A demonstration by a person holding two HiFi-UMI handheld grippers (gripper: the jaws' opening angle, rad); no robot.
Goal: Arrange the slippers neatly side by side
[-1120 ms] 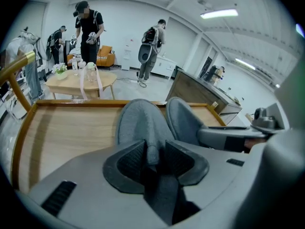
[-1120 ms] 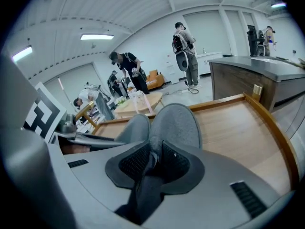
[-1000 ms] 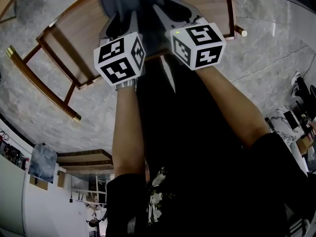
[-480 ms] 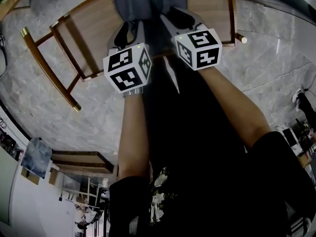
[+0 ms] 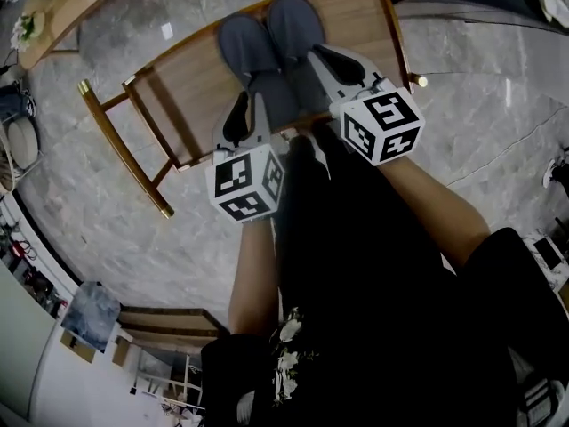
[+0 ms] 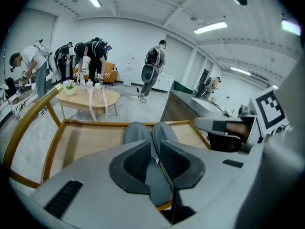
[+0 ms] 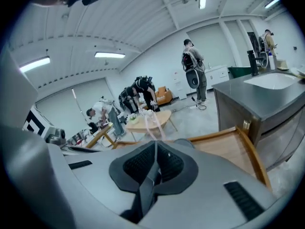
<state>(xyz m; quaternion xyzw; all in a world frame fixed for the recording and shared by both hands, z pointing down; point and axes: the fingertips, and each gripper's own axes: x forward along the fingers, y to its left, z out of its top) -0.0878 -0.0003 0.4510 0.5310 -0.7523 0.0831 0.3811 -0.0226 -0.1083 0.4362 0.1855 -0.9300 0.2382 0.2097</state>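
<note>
The left hand-held gripper (image 5: 252,105) and right hand-held gripper (image 5: 324,60) are closing narrow on the heels of two soft grey slippers (image 5: 249,47) on the wooden bench (image 5: 191,87). This looks like the grabbing step. Next, they probably need a gentle slide until the toes line up.

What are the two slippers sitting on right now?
Both grey slippers lie side by side on a rimmed wooden shelf. The wood right under their soles is covered, so I cannot see it.

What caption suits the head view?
Left gripper and right gripper closing their fingers on the heels of two grey fabric slippers, side by side on a wooden bench.
</note>
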